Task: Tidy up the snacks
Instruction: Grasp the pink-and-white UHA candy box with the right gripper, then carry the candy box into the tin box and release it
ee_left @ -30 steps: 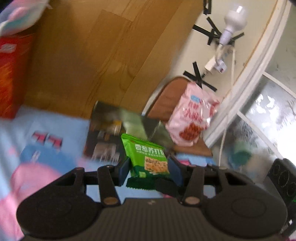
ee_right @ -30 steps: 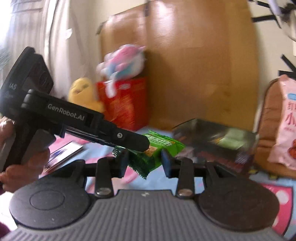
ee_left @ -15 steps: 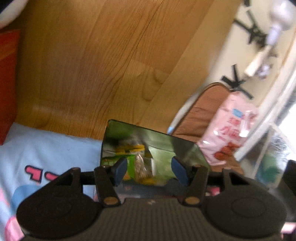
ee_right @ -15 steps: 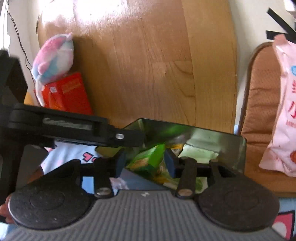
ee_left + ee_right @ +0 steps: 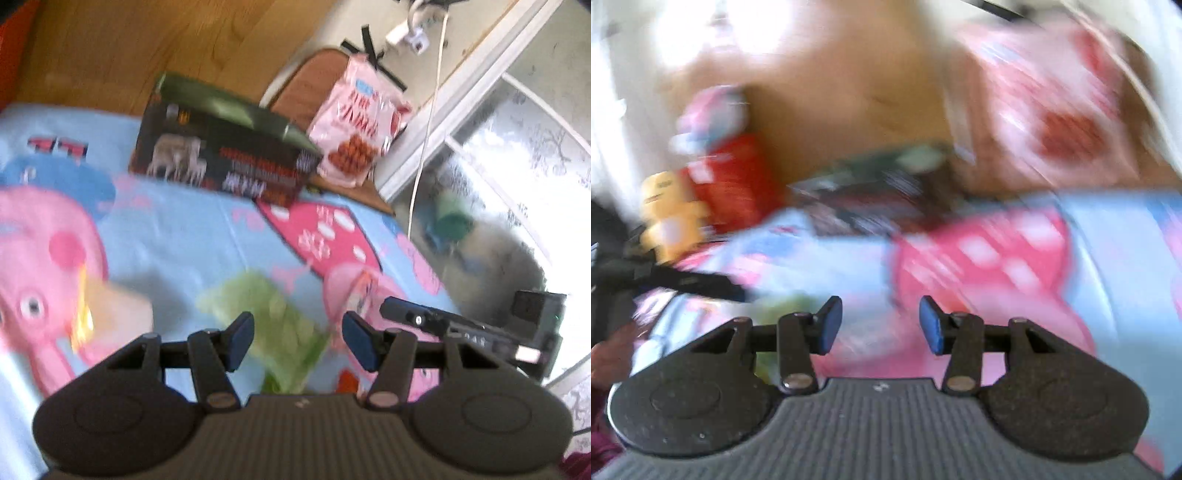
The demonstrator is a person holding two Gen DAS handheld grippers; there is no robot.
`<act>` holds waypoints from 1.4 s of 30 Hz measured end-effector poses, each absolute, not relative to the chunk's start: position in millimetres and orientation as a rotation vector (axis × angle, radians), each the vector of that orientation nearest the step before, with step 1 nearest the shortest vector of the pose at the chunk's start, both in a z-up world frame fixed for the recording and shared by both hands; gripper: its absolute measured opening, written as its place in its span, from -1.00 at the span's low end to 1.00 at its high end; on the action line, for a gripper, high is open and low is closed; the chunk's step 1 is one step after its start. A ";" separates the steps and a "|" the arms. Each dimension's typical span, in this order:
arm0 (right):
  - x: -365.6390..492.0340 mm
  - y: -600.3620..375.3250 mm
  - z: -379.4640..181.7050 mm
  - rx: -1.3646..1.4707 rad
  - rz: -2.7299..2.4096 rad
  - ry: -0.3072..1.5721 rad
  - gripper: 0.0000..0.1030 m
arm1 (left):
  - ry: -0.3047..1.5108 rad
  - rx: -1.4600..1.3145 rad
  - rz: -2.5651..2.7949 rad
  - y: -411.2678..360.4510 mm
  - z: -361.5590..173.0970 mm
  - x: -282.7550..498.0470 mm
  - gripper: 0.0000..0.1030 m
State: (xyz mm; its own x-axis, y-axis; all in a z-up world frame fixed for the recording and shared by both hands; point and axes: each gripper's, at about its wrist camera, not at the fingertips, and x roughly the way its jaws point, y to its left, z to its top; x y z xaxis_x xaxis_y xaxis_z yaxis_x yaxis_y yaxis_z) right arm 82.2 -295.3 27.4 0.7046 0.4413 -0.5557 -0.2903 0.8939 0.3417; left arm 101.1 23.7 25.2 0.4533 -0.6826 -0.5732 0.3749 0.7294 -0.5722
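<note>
- Green snack packet (image 5: pixel 275 325) lies blurred on the cartoon-print bed sheet (image 5: pixel 177 236), just ahead of my left claw (image 5: pixel 298 339). It shows between the two blue pads, but I cannot make out any contact with either of them.
- Left claw: jaws parted, released, nothing gripped; they have just been opening.
- A pale tan packet (image 5: pixel 118 317) with a yellow streak lies on the sheet to the left of the green one, too smeared to identify.
- The dark snack box (image 5: pixel 221 162) stands open at the far edge of the sheet against the wooden headboard (image 5: pixel 147 44). Its contents are hidden from the left view.
- A pink snack bag (image 5: pixel 358 122) leans on a brown cushion (image 5: pixel 306 85) just right of the box.
- Right claw (image 5: pixel 881 325): jaws apart, released, nothing between the blue pads; they too have just been opening. The view is heavily motion-blurred.
- In the right view I make out the box (image 5: pixel 871 192), a red carton (image 5: pixel 735 177) and a yellow plush (image 5: pixel 668 218) to its left.
- My other handheld unit (image 5: pixel 469 328) shows at the right of the left view.
</note>
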 end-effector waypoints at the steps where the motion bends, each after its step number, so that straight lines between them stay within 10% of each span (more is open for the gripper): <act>1: 78.8 -302.2 20.2 0.277 0.381 0.697 -0.08 | 0.894 -0.405 -0.678 26.2 21.4 97.5 0.02; 38: 72.7 -301.0 4.0 -0.016 0.273 0.572 0.02 | 0.963 -0.256 -0.611 -63.6 29.4 182.2 0.06; 42: 86.8 -285.8 -2.4 -0.064 0.340 0.607 -0.51 | 0.982 -0.207 -0.606 -75.6 21.2 177.7 -0.12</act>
State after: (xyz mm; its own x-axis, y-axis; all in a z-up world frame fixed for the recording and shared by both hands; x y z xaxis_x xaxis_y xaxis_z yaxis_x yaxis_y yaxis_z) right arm 86.8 -285.8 -2.4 0.7673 0.2946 -0.5696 -0.3320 0.9424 0.0402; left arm 177.7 -75.6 21.2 0.4066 -0.5671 -0.7163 0.3862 0.8172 -0.4277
